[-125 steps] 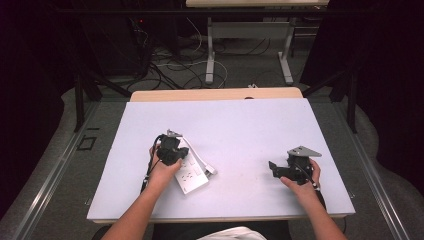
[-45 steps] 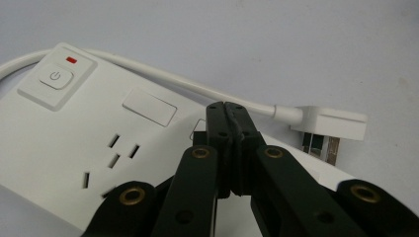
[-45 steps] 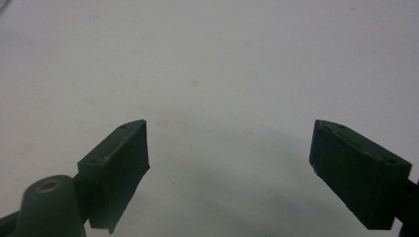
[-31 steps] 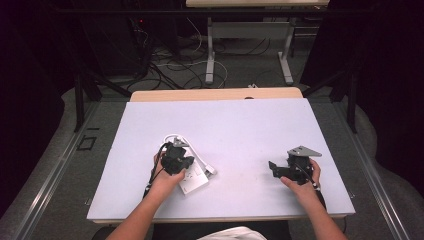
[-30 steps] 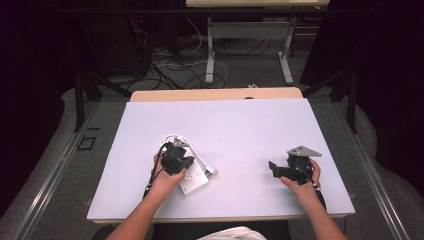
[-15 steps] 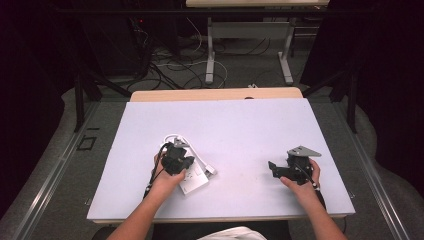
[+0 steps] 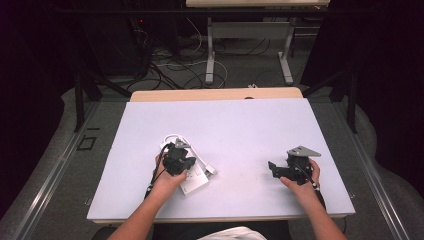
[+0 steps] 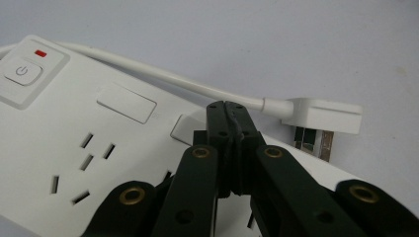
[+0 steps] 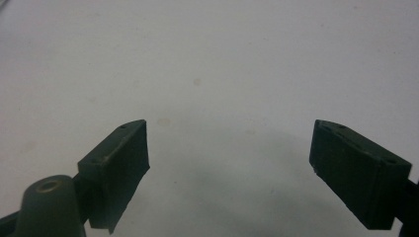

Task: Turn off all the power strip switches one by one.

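Lying slantwise, power strip (image 7: pixel 194 179)

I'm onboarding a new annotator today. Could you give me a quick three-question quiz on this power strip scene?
1. True or false: the left gripper has its jaws wide open.
2. What lies beside the power strip, past the left gripper's tips: (a) a screwdriver, (b) the white plug, (c) a cup?
3. What is between the right gripper's jaws?

Key: 1. False, they are shut together over the strip. 2. b. 3. Nothing; they stand open over the bare table.
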Motion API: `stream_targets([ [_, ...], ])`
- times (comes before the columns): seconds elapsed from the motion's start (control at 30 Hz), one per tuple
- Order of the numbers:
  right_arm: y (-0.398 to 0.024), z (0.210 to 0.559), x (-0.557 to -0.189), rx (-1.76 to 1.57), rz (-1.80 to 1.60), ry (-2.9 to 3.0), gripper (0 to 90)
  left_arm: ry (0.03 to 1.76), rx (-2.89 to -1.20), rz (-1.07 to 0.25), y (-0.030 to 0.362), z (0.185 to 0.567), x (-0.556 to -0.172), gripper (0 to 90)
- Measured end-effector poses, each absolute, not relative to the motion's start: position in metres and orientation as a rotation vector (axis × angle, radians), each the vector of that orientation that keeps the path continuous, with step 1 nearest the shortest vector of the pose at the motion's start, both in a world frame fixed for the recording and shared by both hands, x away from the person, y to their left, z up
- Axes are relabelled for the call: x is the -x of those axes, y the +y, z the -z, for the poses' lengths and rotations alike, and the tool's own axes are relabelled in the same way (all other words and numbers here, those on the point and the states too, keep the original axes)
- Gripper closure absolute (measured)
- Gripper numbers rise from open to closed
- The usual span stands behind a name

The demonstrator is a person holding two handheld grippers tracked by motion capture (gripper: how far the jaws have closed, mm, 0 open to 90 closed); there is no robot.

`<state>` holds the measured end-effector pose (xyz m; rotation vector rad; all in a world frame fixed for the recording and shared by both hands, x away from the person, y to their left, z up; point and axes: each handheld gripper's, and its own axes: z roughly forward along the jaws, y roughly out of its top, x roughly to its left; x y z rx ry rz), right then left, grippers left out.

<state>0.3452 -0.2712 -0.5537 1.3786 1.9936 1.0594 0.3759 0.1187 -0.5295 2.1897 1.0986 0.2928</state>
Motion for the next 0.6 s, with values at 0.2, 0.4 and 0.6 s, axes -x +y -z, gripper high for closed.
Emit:
stream_targets([
  [0.2,-0.2715,0.554,-0.3456,-1.373,-1.062,1.995,14.7,1.1,-2.182,-0.3,0.1188,0.53,-0.3753,90.0],
  [0.4,-0.2719,0.5539,-0.3456,-1.372,-1.061,1.995,14.7,1.103,-2.18,-0.302,0.1189,0.5298,-0.3752,89.9],
  [0.6,-0.2719,0.554,-0.3456,-1.372,-1.06,1.996,14.7,1.097,-2.195,-0.299,0.1147,0.5287,-0.3711,89.9],
])
